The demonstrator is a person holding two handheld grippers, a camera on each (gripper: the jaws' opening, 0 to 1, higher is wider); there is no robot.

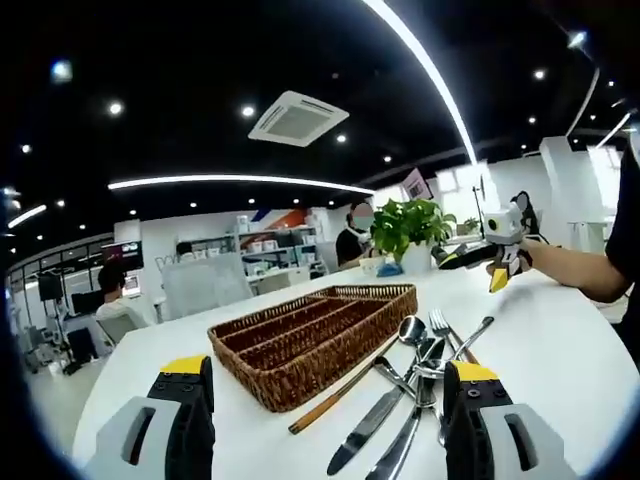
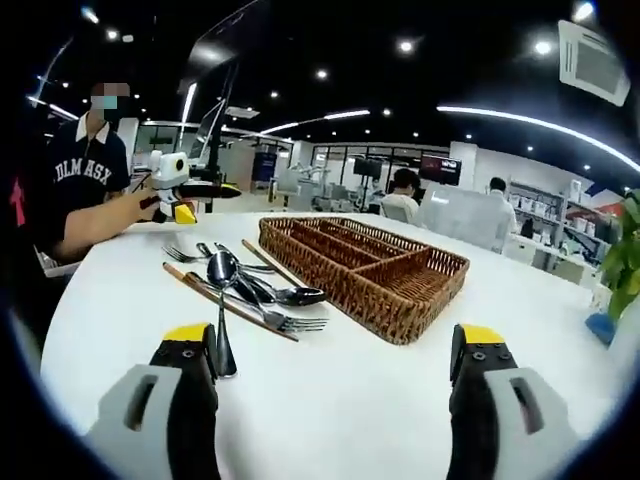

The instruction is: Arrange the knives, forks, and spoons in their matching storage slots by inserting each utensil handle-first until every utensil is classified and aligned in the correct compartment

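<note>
Fingers of the left gripper [image 1: 320, 400] and right gripper [image 2: 335, 375] stood spread and empty, probably ready for a first pick, facing the cutlery heap [image 1: 420, 385] just beside the wicker tray [image 1: 315, 340] at twelve o'clock.
</note>
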